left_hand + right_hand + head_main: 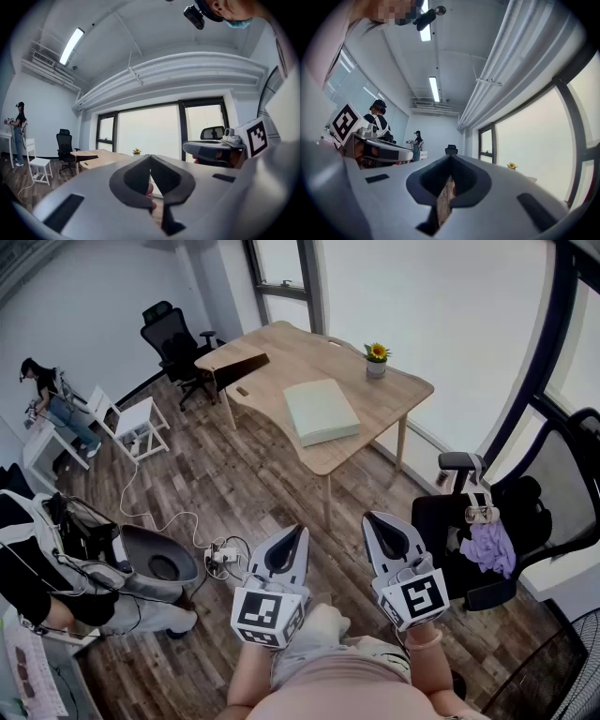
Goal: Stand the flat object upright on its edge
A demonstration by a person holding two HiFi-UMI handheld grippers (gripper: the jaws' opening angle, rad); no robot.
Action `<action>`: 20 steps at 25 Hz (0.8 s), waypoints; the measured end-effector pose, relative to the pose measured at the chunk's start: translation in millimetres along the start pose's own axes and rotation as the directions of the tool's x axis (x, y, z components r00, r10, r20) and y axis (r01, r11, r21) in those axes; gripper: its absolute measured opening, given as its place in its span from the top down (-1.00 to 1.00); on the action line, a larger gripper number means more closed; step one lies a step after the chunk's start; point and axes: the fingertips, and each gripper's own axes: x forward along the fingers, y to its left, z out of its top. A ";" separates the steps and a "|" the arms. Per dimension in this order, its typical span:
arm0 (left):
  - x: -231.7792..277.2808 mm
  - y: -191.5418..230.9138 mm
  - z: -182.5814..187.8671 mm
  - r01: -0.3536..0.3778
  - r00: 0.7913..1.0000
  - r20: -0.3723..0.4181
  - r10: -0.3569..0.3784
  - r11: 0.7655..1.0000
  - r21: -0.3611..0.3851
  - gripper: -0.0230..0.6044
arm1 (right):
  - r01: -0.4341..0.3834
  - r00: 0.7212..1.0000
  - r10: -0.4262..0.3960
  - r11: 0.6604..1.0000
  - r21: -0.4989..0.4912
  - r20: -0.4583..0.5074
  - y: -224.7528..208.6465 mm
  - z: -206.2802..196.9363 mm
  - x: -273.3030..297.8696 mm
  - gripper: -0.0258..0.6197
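Pale slab [322, 411] flat on wooden surface [281, 357]: looks stiff, lightish (box or pad?); grip long edge. Left tongs [298, 532], right tongs [370, 519] pressed together, empty.

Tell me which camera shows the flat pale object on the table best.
Head view: the flat pale object lies in full sight on the table. In both gripper views I cannot make it out.

Closed tongs [150, 161], wooden table [96, 158], windows [147, 133]
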 end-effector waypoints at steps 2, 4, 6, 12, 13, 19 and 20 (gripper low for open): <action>-0.1 -0.6 1.0 0.004 1.000 -0.002 -0.004 1.000 -0.002 0.90 | 0.002 1.000 -0.002 1.000 0.003 -0.001 1.6 1.0 -0.6 0.92; 1.6 -0.3 1.6 0.008 1.000 -0.003 -0.008 1.000 -0.008 0.90 | 0.004 1.000 -0.004 1.000 0.006 0.002 1.7 2.3 0.0 0.92; 5.9 1.0 1.5 0.011 1.000 -0.005 -0.011 1.000 -0.013 0.90 | 0.007 1.000 -0.007 1.000 0.008 0.009 0.2 2.5 2.3 0.92; 23.6 9.4 -2.0 0.018 1.000 -0.020 -0.019 0.999 -0.029 0.90 | -0.007 0.999 0.008 0.999 0.032 -0.033 -4.8 -6.1 17.8 0.92; 27.0 11.6 -2.1 0.019 1.000 -0.024 -0.020 0.999 -0.033 0.90 | -0.007 0.999 0.009 0.999 0.041 -0.031 -6.8 -5.7 20.7 0.92; 45.3 27.2 0.4 0.032 0.999 -0.025 -0.033 0.999 -0.043 0.89 | -0.012 1.000 0.013 0.996 0.083 -0.006 -19.0 -4.0 44.3 0.92; 48.5 30.5 0.1 0.035 0.999 -0.027 -0.036 0.998 -0.043 0.89 | -0.007 1.000 0.008 0.997 0.080 -0.010 -21.2 -5.2 48.8 0.92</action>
